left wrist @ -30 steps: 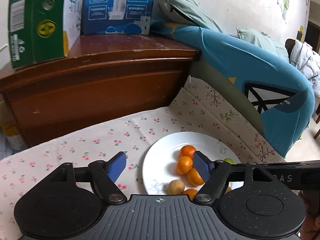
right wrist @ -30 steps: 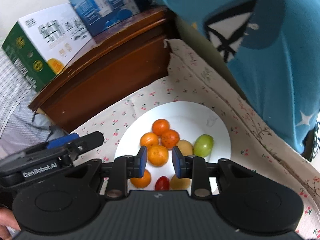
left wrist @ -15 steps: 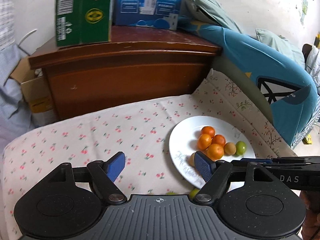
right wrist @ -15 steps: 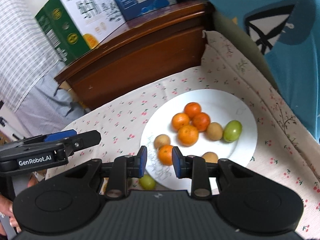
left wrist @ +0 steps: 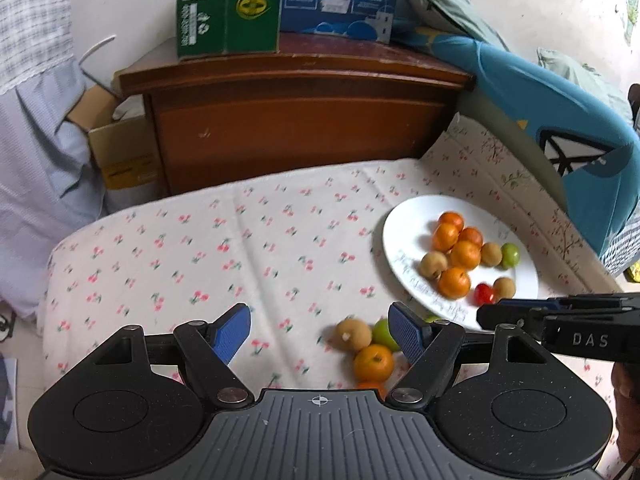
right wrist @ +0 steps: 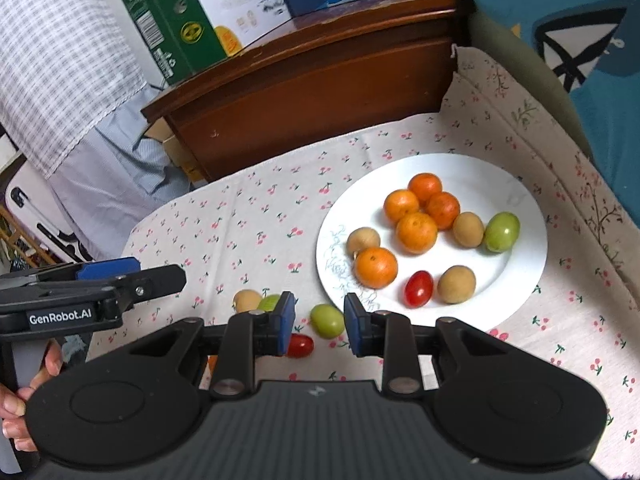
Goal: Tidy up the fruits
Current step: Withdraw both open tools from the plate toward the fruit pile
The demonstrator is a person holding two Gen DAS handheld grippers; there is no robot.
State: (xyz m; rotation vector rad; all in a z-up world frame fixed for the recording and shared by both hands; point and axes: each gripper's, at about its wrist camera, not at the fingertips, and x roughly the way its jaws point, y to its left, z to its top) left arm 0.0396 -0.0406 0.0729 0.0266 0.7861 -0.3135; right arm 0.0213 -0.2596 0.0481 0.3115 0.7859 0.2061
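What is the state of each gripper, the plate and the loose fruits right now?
Left gripper: open wide, holds nothing.
Right gripper: open, holds nothing; a green fruit on the cloth shows between its fingers.
Plate: upright on the cloth, holds nine fruits.
Red tomato: on the cloth, off the plate.
Orange: on the cloth, off the plate.
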